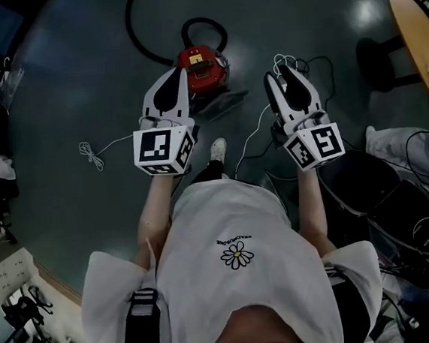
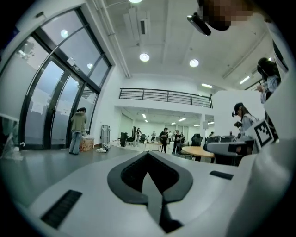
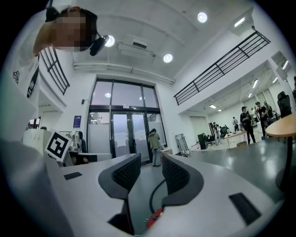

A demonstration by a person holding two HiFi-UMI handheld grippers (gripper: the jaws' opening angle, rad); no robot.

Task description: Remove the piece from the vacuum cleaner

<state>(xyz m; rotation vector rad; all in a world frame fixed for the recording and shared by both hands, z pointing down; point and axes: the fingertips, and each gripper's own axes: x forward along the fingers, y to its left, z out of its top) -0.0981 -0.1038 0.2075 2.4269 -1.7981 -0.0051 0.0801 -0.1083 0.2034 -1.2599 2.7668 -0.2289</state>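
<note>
The red vacuum cleaner [image 1: 203, 64] sits on the dark floor just ahead of me, its black hose [image 1: 141, 40] looping away to the far left. My left gripper [image 1: 178, 72] is held in the air above and just left of it, jaws shut with nothing in them; in the left gripper view [image 2: 148, 153] the tips meet and point level into the hall. My right gripper [image 1: 283, 71] hangs to the vacuum's right, open and empty. In the right gripper view [image 3: 151, 162] a sliver of the red vacuum cleaner [image 3: 155, 216] and its hose [image 3: 154, 196] shows low between the jaws.
A round wooden table [image 1: 418, 42] stands at the far right, with black bags and tangled cables [image 1: 397, 187] below it. A white cord [image 1: 92, 154] lies on the floor at left. My white shoe [image 1: 217, 148] is near the vacuum. People stand far off by glass doors [image 3: 122, 134].
</note>
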